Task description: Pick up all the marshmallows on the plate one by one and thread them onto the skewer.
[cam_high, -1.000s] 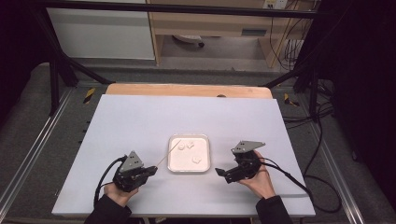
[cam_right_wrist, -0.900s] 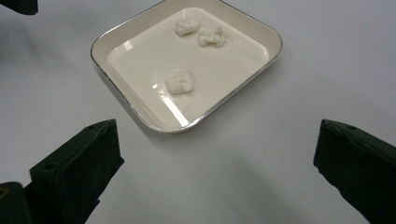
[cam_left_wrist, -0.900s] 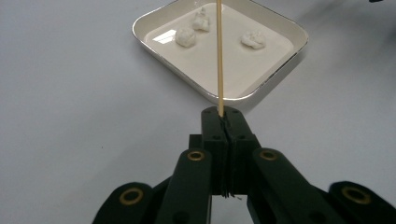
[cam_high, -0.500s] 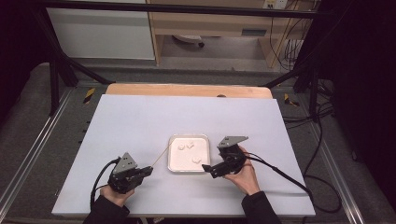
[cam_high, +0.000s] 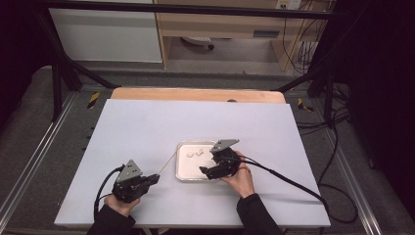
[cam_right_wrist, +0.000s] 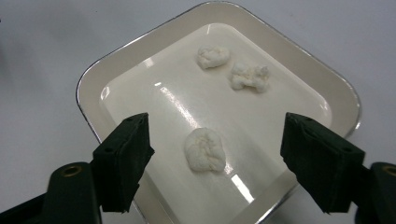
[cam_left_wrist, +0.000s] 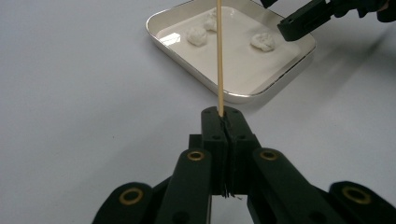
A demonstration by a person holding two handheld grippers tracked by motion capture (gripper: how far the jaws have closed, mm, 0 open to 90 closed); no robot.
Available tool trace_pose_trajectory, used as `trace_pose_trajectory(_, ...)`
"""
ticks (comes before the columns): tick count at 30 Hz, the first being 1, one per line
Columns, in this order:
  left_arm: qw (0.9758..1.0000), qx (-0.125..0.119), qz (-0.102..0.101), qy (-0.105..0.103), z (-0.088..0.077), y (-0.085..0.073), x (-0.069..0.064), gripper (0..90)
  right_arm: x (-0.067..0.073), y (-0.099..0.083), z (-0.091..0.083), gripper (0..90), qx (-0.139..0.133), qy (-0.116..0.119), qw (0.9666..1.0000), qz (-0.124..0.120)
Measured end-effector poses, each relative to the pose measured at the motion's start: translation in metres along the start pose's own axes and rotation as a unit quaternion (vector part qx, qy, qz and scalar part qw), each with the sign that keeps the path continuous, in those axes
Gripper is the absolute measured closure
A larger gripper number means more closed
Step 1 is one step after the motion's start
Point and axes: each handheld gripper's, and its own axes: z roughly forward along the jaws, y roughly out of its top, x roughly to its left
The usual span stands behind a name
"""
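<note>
Nothing readable is showing anywhere: no lettering, label, brand or number is standing on the white tray between the right gripper's jaws, on the skewer rising from the left gripper's shut tips, or on the table around them (black-and-yellow floor stripes aside).

Your high view looked forward and down from above your side of the counter, taking in the whole top from afar. Each claw camera sat low and close, looking along its own jaws. All three views shared the white tray, the right one nearest it.
</note>
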Motion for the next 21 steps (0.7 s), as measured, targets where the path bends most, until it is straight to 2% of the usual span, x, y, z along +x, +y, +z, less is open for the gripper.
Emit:
trace_pose_trajectory(2, 1.0, 0.0, 0.0, -0.001, 0.0, 0.0, 0.0, 88.2, 0.0, -0.001, 0.003, 34.4, -0.002, 0.009, 0.9999, 0.008)
trace_pose_trajectory(7, 1.0, 0.001, 0.0, -0.001, 0.001, 0.0, 0.0, 88.2, -0.001, -0.003, 0.008, 45.2, 0.01, 0.0, 0.9999, 0.005)
trace_pose_trajectory(14, 1.0, 0.001, 0.0, -0.002, 0.001, 0.0, -0.001, 88.2, -0.001, -0.007, 0.015, 54.8, 0.02, 0.003, 0.9998, -0.002)
trace_pose_trajectory(17, 1.0, 0.001, 0.0, -0.002, 0.001, 0.0, -0.001, 88.2, -0.001, -0.008, 0.016, 58.2, 0.019, 0.005, 0.9998, -0.002)
trace_pose_trajectory(21, 1.0, 0.001, 0.0, -0.001, 0.002, 0.0, -0.001, 88.2, 0.001, -0.009, 0.016, 63.6, 0.014, -0.001, 0.9998, -0.014)
